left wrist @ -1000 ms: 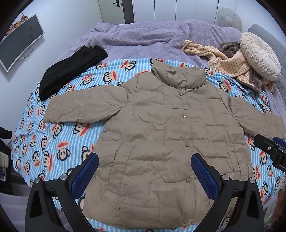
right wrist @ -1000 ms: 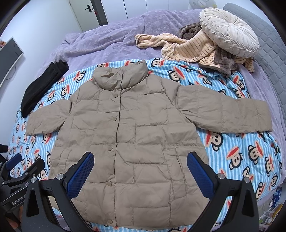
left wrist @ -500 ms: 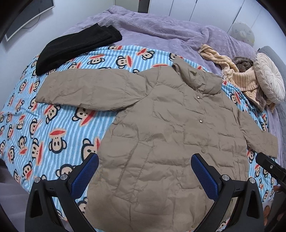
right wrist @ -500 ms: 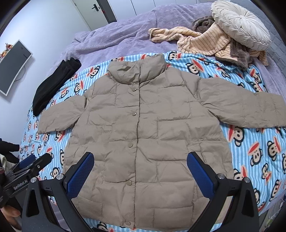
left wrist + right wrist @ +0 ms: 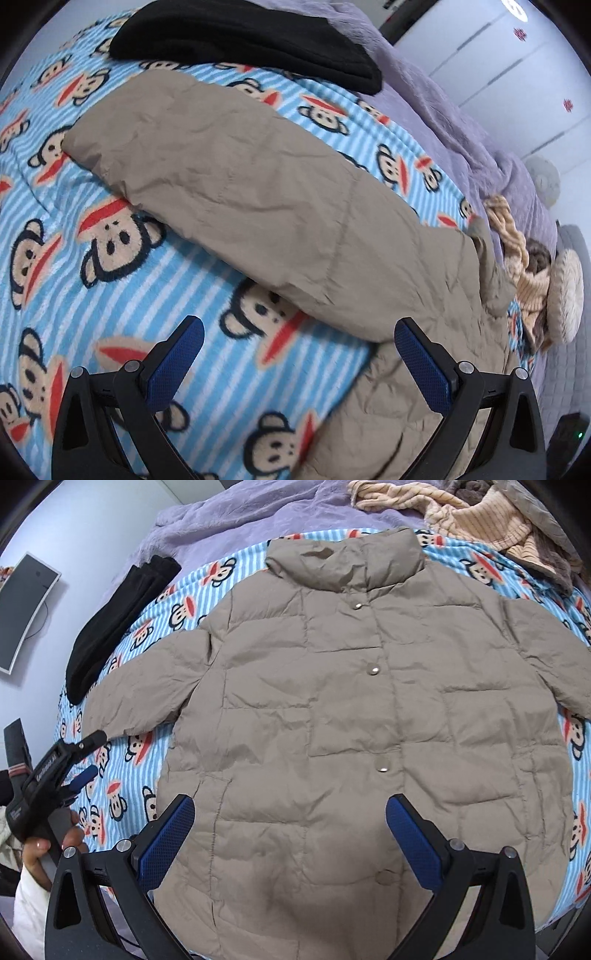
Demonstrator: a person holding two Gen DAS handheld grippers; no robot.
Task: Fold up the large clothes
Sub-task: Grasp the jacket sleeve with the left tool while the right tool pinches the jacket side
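A tan quilted jacket (image 5: 354, 716) lies flat, front up and snapped shut, on a blue striped monkey-print blanket (image 5: 122, 797). My left gripper (image 5: 299, 365) is open and empty, low over the blanket just below the jacket's left sleeve (image 5: 236, 184). It also shows in the right wrist view (image 5: 86, 755), close to that sleeve's cuff. My right gripper (image 5: 291, 838) is open and empty above the jacket's lower front.
A folded black garment (image 5: 240, 37) lies beyond the sleeve, also in the right wrist view (image 5: 118, 624). A purple cover (image 5: 461, 129) spreads behind. Beige striped clothes (image 5: 480, 513) and a round cushion (image 5: 565, 295) sit at the far right. A monitor (image 5: 26, 609) hangs on the left wall.
My left gripper has moved left and down, close to the left sleeve. My right gripper has come lower and nearer the jacket body. Both stay open.
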